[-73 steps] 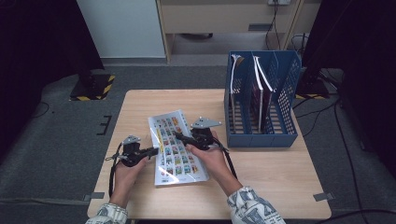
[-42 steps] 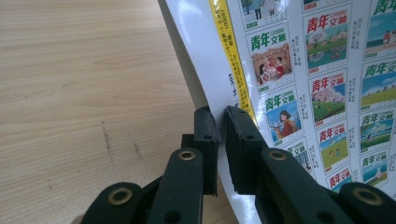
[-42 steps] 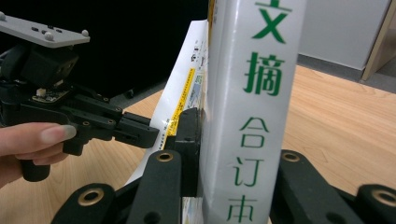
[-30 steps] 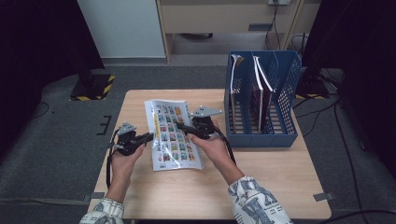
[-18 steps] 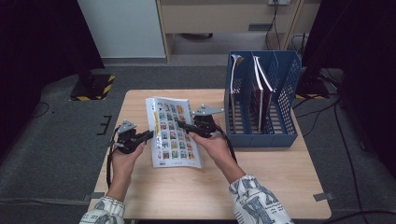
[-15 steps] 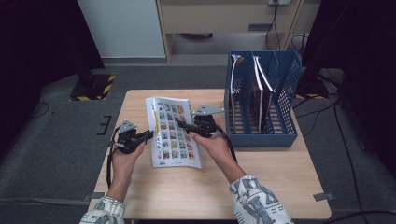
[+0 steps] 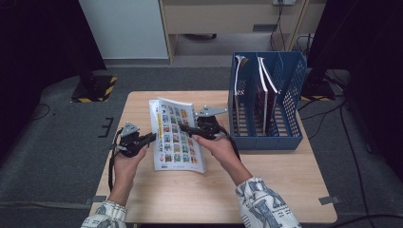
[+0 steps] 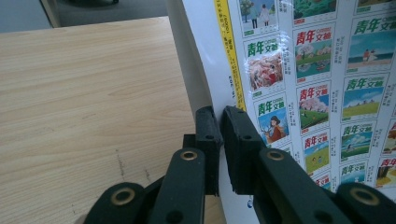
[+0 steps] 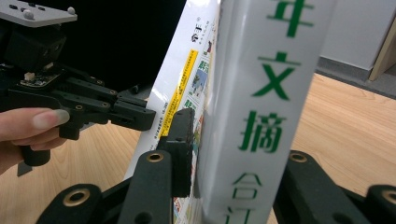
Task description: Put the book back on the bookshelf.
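A thick magazine (image 7: 178,137) with a grid of small colourful pictures on its cover lies on the wooden table (image 7: 237,190), between the hands. My left gripper (image 7: 152,137) is shut on the cover's left edge, and its jaws pinch the thin white margin (image 8: 219,116). My right gripper (image 7: 183,127) grips the magazine from the right. The white spine with green characters (image 9: 252,116) fills the space between its jaws (image 9: 233,140), one pad lies against the cover, and these jaws have just been opening a little. The left gripper (image 9: 140,114) shows beyond the cover.
A blue file rack (image 7: 285,137) stands at the table's right side, close to the right hand, with a few upright books (image 7: 263,95) in its slots. Bare wood lies left of the magazine (image 8: 93,93) and along the near edge.
Since the oldest frame the magazine and both grippers have shifted toward the far side of the table and the magazine has turned straighter. Over the last second nothing has visibly moved.
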